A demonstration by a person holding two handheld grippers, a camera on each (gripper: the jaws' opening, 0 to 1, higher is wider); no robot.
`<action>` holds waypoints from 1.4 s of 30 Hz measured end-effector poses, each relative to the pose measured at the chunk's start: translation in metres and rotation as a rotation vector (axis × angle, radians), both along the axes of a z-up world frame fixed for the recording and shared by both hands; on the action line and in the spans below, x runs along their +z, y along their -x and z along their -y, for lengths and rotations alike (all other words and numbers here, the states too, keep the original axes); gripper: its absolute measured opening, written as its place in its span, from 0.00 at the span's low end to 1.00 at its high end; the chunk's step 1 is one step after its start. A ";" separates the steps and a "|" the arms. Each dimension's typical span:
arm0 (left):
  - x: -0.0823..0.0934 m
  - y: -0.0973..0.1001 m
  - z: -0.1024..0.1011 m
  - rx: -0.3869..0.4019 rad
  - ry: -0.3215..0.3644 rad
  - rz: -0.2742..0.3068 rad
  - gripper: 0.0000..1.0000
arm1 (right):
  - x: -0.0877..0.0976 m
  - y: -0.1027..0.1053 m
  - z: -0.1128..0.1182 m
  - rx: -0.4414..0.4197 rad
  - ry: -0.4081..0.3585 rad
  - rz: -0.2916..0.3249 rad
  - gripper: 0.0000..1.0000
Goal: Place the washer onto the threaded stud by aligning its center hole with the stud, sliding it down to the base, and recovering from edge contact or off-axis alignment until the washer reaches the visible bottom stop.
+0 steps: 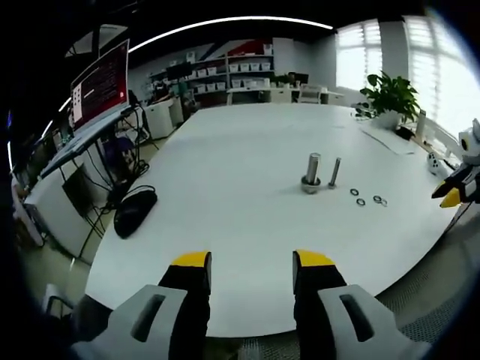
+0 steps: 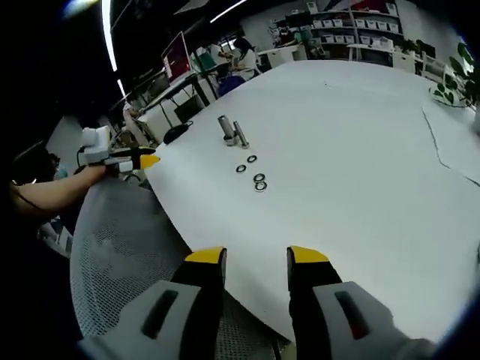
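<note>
The small dark metal ring washers [image 1: 364, 199] [image 2: 253, 171] lie loose and flat on the large white counter [image 1: 240, 195] [image 2: 352, 150], in a scattered group just beside the threaded stud. None of them is on the stud.

The upright grey metal threaded stud [image 1: 312, 172] [image 2: 225, 127] stands on its wider round base near the middle of the counter. A second, thinner grey metal bolt [image 1: 334, 172] [image 2: 241, 135] stands just beside the stud, between it and the washers.

The left gripper [image 1: 251, 270] [image 2: 142, 160], grey with yellow-tipped black jaws, hovers at the counter edge, well apart from the stud. Its jaws are spread and hold nothing. In the right gripper view, a person's hand and forearm carry it off the counter edge.

The right gripper [image 2: 255, 266] [image 1: 454, 193], of the same build, is also held over the counter edge, well apart from the stud. Its jaws are spread and hold nothing.

A black computer mouse [image 1: 135, 210] lies on the counter, far from the stud on the side away from the washers. A green potted plant [image 1: 390, 97] stands at the counter's far side, beyond the stud. A monitor with a dark red screen [image 1: 99, 84] stands on a neighbouring desk.
</note>
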State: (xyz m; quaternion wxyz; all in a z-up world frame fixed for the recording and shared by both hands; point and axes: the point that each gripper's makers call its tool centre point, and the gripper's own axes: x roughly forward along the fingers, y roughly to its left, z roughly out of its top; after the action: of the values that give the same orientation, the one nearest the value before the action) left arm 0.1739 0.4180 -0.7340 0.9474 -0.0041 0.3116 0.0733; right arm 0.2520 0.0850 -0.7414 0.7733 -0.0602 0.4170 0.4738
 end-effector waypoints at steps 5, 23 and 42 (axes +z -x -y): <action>0.000 0.001 0.000 0.004 0.008 0.003 0.41 | 0.012 -0.023 -0.012 0.024 -0.003 0.031 0.35; -0.010 0.004 -0.002 -0.017 -0.031 -0.062 0.38 | 0.017 -0.067 -0.034 0.150 0.082 0.155 0.18; -0.019 0.010 -0.009 -0.013 -0.076 -0.129 0.34 | -0.020 -0.070 -0.060 0.478 0.285 0.145 0.20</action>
State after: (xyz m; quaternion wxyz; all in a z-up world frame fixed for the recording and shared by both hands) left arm 0.1637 0.4269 -0.7528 0.9252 0.0388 0.3692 0.0791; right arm 0.3215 0.1447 -0.7615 0.6512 -0.2984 0.3968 0.5739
